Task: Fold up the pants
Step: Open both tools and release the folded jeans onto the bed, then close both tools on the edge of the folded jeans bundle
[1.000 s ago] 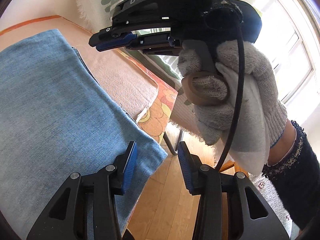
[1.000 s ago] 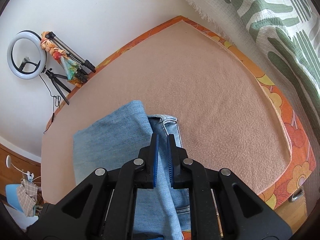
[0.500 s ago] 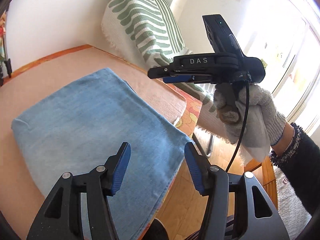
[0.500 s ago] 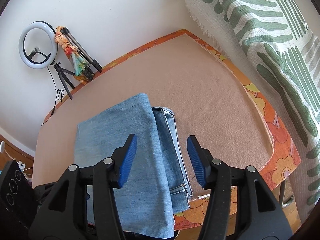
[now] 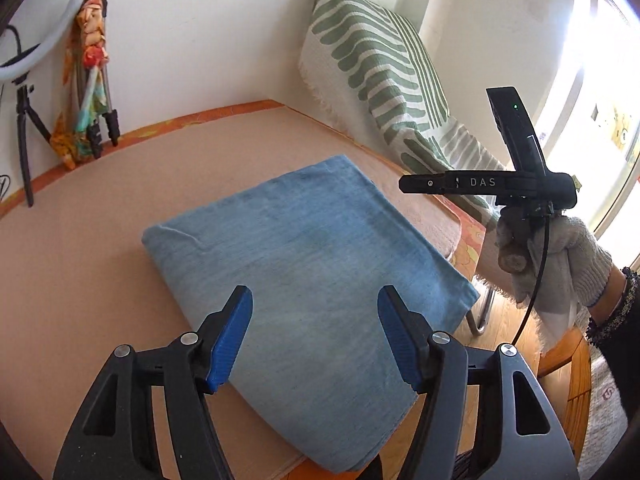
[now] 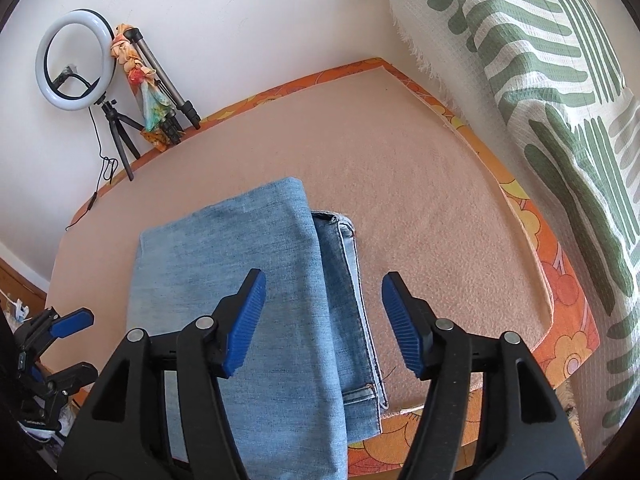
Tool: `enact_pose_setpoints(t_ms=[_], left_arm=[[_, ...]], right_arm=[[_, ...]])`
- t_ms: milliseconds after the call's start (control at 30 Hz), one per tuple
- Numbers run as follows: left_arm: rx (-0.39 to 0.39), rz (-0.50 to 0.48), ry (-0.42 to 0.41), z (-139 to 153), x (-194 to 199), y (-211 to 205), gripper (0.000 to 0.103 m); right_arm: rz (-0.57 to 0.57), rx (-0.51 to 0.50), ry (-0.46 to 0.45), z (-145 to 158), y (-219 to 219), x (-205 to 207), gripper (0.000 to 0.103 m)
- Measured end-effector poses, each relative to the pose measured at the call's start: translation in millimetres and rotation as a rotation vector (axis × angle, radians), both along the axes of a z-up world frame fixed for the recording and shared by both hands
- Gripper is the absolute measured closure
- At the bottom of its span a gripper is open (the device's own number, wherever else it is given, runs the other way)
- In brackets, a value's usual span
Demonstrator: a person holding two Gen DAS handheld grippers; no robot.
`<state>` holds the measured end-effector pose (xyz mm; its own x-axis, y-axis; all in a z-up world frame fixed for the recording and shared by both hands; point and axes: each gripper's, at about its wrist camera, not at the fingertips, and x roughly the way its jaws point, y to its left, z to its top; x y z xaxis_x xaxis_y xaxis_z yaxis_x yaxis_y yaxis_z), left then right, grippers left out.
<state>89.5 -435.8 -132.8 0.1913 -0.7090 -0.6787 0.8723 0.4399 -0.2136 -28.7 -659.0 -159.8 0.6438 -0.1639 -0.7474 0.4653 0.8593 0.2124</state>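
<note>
Both tools hang above a desk covered in peach cloth with an orange flowered border. At the far left, a ring light on a small tripod and a folded tripod wrapped in a colourful scarf lean against the white wall. Left of the desk's middle, at the near edge, lie the pants, blue denim folded into a thick rectangle, with the seamed layers showing along their right side. The left tool has just been opening; its blue pads stand apart, nothing between them. The right tool, held in a white knit-gloved hand, has likewise been opening and grips nothing. At the right, a green-striped blanket is draped.
</note>
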Motion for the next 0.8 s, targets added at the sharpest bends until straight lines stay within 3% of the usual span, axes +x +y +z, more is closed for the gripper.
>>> enact_pose_setpoints(t_ms=[100,200,367,600,700,800], left_arm=[[0.036,0.055,0.038,-9,15,4,0.039],[0.08,0.109,0.072,-19,27,4,0.038],[0.059,0.162,0.2,-34,52,16,0.038],[0.016,0.209,0.405,-58,78,30,0.038],[0.024,0.211,0.445,-68,79,27,0.038],[0.033,0.198,0.46,-75,77,22,0.038]], right_arm=[[0.0,-0.023,0.005,-3,-2,6,0.017],[0.015,-0.02,-0.01,-8,-4,12,0.015],[0.028,-0.019,0.018,-18,-8,21,0.005],[0.068,0.069,0.029,-33,-23,25,0.003],[0.084,0.152,0.019,-42,-30,25,0.003],[0.094,0.171,0.023,-50,-32,24,0.003]])
